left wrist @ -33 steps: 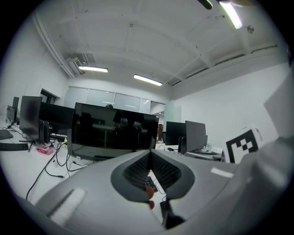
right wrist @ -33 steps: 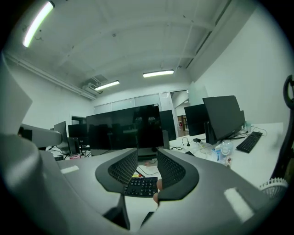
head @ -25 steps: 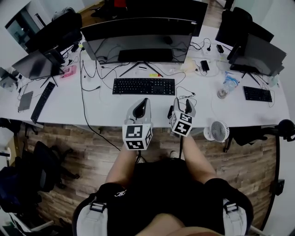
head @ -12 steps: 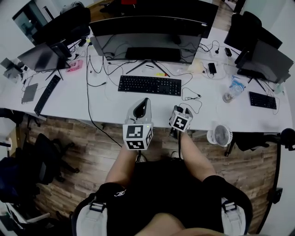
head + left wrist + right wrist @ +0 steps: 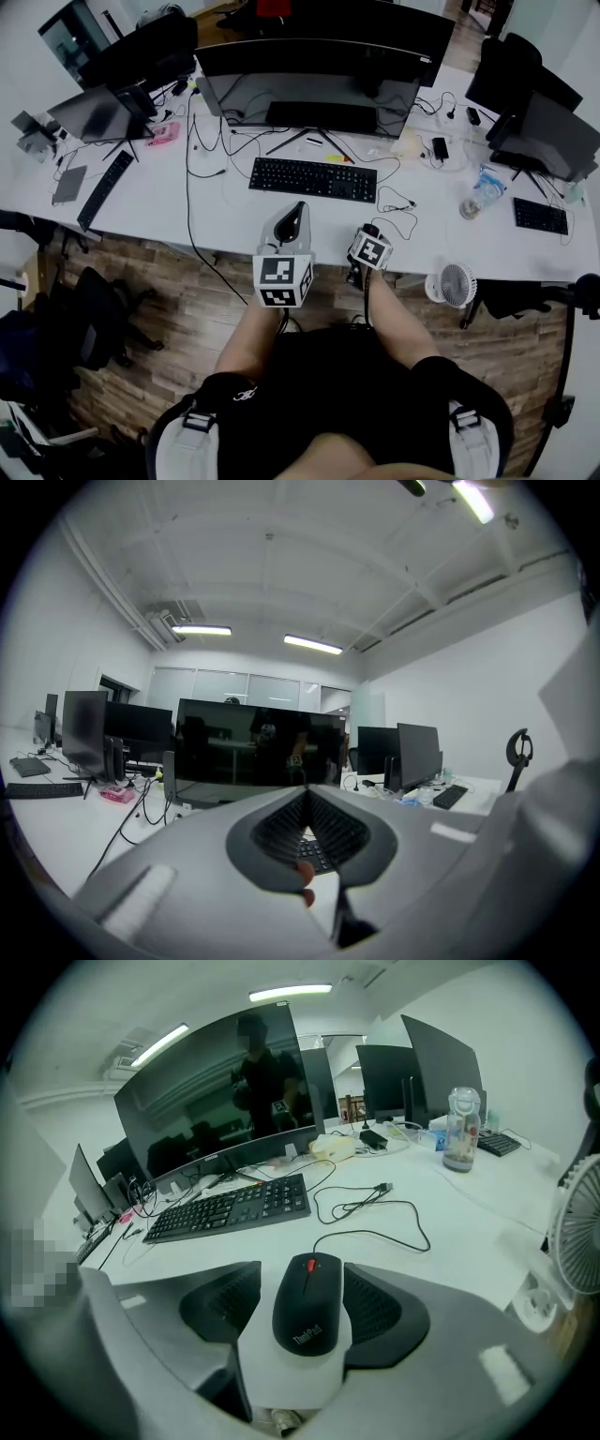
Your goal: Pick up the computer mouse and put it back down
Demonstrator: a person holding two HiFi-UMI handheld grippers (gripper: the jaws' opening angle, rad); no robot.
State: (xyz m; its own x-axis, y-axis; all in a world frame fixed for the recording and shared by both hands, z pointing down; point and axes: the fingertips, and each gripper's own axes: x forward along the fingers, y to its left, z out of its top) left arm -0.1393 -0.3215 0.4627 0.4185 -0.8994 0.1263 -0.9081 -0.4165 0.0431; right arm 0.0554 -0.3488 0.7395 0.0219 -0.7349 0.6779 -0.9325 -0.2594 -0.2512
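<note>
Seen from the person's head and from both handheld grippers, at a white desk (image 5: 450,1241) in an office.

Right gripper (image 5: 302,1274) angled down at the near edge of the desk, jaws just opened further and now spread wide. Between its two fingers, flat on the desk: a black wired computer mouse (image 5: 307,1314) with a red scroll wheel, tail end nearest the camera. A clear strip of white desk between the mouse and the left finger's ribbed pad (image 5: 225,1302); right finger's pad just beside the mouse's other flank, not visibly pressing it. Mouse resting on the desk, not gripped.

Straight ahead of the fingertips, the mouse's thin black cable (image 5: 375,1218), running away in loops and ending in a loose plug. Further ahead and to the left of the fingers, a black keyboard (image 5: 230,1209); behind that, a wide dark curved monitor (image 5: 216,1091). Ahead and to the right of the fingers, a clear plastic bottle (image 5: 461,1129). Close off the right finger's outer side, a small white desk fan (image 5: 581,1232).

Left gripper (image 5: 306,794) held about level above the desk edge, to the left of the right gripper, jaws closed with tips meeting and nothing between them. Ahead of its fingertips, the same monitor.
</note>
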